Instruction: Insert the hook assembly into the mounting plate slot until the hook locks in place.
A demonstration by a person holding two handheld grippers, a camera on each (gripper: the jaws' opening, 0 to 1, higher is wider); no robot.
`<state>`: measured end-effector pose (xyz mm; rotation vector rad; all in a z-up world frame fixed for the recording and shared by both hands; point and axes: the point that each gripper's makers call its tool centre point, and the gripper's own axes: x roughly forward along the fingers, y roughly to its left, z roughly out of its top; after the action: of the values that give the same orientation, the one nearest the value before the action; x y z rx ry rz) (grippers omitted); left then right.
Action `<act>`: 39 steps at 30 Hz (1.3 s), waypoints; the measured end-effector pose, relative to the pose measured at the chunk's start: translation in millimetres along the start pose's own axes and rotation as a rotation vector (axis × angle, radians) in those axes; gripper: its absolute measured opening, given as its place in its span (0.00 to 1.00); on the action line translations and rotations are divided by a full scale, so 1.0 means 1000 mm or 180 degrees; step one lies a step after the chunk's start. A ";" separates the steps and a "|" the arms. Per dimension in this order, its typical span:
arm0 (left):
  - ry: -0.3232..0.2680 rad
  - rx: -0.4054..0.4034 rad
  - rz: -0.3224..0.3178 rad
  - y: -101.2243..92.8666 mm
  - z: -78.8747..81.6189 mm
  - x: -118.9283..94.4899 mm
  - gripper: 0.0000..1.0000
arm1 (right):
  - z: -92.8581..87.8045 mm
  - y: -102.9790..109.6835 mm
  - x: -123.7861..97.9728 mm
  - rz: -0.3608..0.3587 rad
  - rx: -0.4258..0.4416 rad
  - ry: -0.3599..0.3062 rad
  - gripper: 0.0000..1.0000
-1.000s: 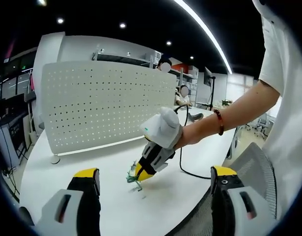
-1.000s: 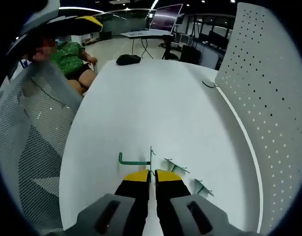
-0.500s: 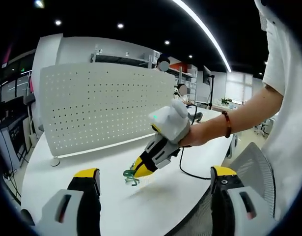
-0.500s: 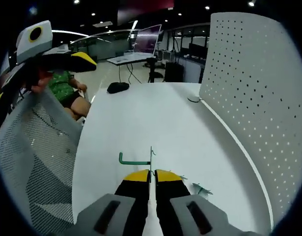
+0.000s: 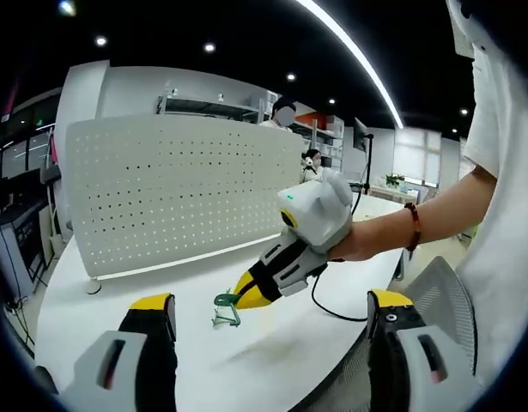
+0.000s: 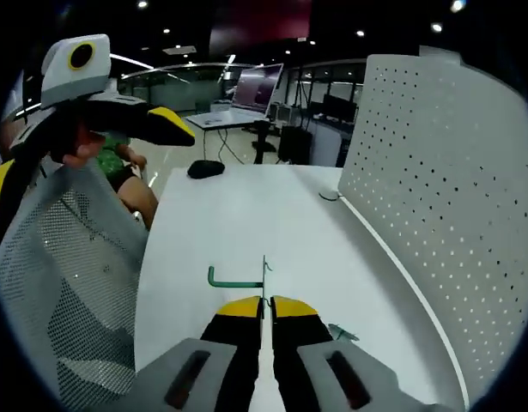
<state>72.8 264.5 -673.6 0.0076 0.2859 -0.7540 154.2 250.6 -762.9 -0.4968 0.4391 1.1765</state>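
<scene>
A: Site is an open office with ceiling spotlights; a white table (image 5: 272, 343) carries an upright white perforated mounting plate (image 5: 178, 189). Where is the hook assembly?

B: The green hook assembly (image 6: 238, 276) is pinched in the right gripper (image 6: 265, 302), whose 2 jaws are closed tight on its thin wire stem. In the left gripper view it hangs off that gripper's yellow tip (image 5: 227, 307), lifted clear of the table and in front of the mounting plate, not touching it.

A: And the left gripper?

B: The left gripper (image 5: 272, 313) holds nothing; its 2 jaws stand wide apart, well back from the mounting plate.

A: Judgement on the step in hand?

B: It looks like carrying the hook assembly to the plate. To do it well: bring the prongs square to the plate face, line them up with a pair of holes, push in, then drop until it seats. The grip is on a thin stem, so it could twist; keep pressure steady.

A: Any difference between the views?

B: The left gripper view gives the gap between hook and plate, and the person's hand (image 5: 358, 245) on the right gripper. The right gripper view shows the pinch itself, a spare green hook (image 6: 342, 331) lying on the table beside the plate's foot, and a mesh chair back (image 6: 57, 283).
</scene>
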 end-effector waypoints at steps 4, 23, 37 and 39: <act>-0.0016 0.0013 0.0037 -0.004 0.004 0.001 0.93 | 0.008 0.000 -0.008 -0.0073 -0.0013 -0.0097 0.02; -0.0233 -0.0316 0.0101 -0.020 0.011 0.002 0.86 | 0.045 -0.001 -0.045 -0.0396 0.0133 -0.0603 0.02; -0.0485 -0.0497 0.0079 -0.019 0.028 0.004 0.75 | 0.062 0.001 -0.063 -0.0520 0.0272 -0.0927 0.02; -0.0493 -0.0567 0.0086 -0.018 0.029 0.005 0.75 | 0.065 0.003 -0.065 -0.0512 0.0246 -0.0973 0.02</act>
<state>71.3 244.2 -645.5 -0.2140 0.2038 -0.6961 134.7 239.6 -673.6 -0.2733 0.1766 1.0541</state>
